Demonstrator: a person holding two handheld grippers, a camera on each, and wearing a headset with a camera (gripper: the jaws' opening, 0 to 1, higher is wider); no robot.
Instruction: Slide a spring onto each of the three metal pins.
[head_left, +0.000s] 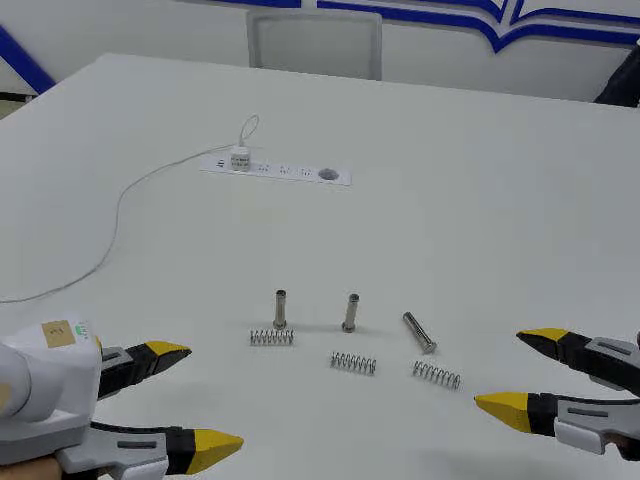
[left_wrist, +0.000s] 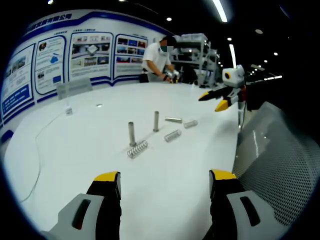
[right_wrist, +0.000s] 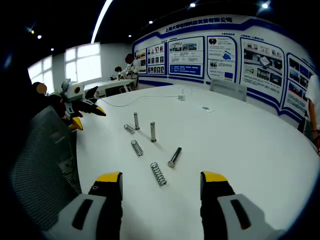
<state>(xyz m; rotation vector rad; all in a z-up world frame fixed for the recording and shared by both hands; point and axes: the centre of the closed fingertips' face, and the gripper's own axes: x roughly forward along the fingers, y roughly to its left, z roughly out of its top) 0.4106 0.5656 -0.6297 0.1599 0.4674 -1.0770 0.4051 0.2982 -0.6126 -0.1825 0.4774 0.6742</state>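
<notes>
Three springs (head_left: 353, 363) flat on table (head_left: 450, 180), one just beside each of the pins (head_left: 350, 312), two upright, one toppled, left gripper (head_left: 212, 395) and right gripper (head_left: 499, 368) gaping, empty, flanking the row, clear of it

Broad white table (head_left: 500, 200). Silvery metal pin (head_left: 280, 308) upright, second pin (head_left: 350, 312) upright, third pin (head_left: 419, 332) lying flat. Just before each, a small coiled wire spring: left spring (head_left: 272, 338), middle spring (head_left: 353, 363), right spring (head_left: 437, 375). Yellow-tipped left gripper (head_left: 205, 395) and right gripper (head_left: 510, 370) flank the row, jaws spread
</notes>
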